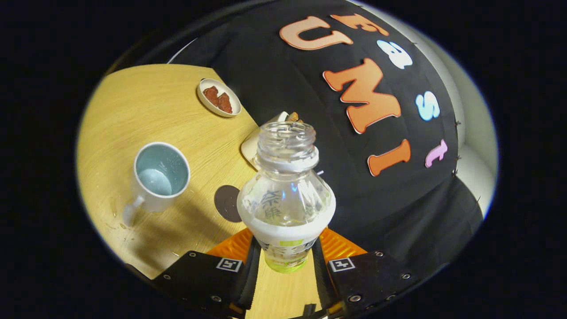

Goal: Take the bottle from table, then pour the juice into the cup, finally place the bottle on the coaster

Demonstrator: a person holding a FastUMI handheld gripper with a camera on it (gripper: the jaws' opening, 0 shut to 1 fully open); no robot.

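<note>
I have the bottle (285,195) between my two fingers, and both fingers press on its sides low down, so my gripper (285,261) is closed tight on it. The bottle has no cap on. Its mouth is open and points away from me. It is clear up top, with a white label around the middle, and I can see a little yellow-green juice down at its bottom end, right between my fingers. The whole room looks tipped over to one side. The coaster (227,203) is a dark round thing lying flat on the table (146,102), just beside the bottle on its left, and the bottle hides part of it. The cup (158,179) is farther left of the bottle, past the coaster. It is white outside and pale blue inside, and its handle points toward me. There is a bit of something wet in the bottom of it, and some small drops on the table near its handle. Beyond the bottle and to its left is a small white dish (219,97) with brown chunks in it. Right behind the bottle's neck is another pale thing, mostly hidden, and I can't tell what it is.
</note>
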